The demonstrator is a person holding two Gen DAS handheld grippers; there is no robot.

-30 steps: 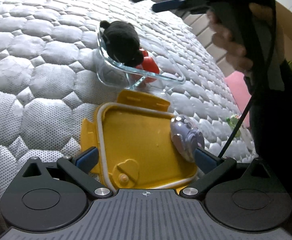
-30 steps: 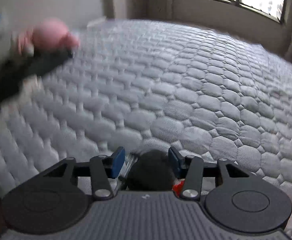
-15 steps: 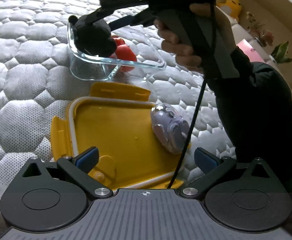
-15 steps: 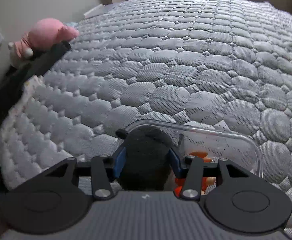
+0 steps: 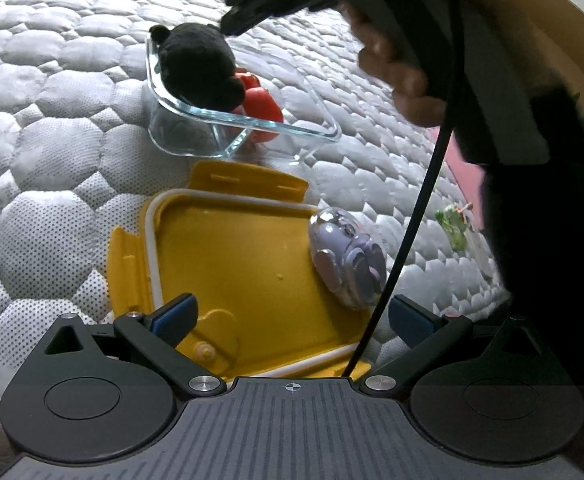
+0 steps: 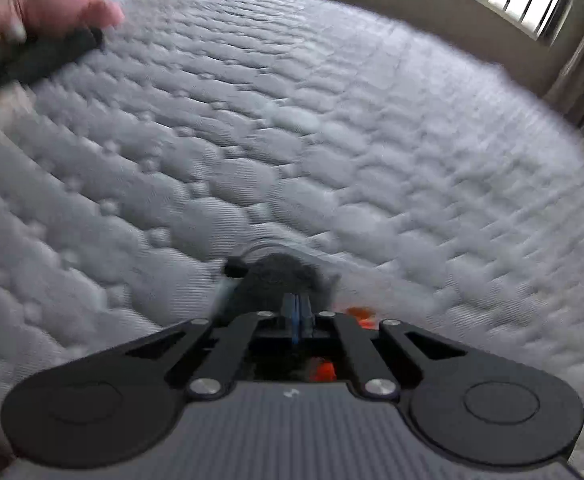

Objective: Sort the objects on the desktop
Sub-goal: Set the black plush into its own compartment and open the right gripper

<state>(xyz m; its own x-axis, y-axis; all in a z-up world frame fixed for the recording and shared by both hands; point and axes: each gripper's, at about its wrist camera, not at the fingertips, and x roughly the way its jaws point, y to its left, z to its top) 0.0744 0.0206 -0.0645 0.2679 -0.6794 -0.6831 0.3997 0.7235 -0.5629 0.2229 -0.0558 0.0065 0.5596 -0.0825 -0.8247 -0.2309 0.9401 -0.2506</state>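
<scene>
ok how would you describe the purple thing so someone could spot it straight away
On the quilted grey mattress lies an upturned yellow lid, just in front of a glass container. The purple thing sits at that lid's right edge: a rounded, glossy lilac toy, the only pale purple item there.

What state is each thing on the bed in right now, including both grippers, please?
Glass container: open, lidless, upright on the mattress.
Black plush toy: resting in the container, over its rim.
Red toy: inside the container.
Yellow lid: off, lying underside up.
Purple toy: lying on the lid's edge.
Left gripper: open, empty.
Right gripper: shut, empty.
</scene>
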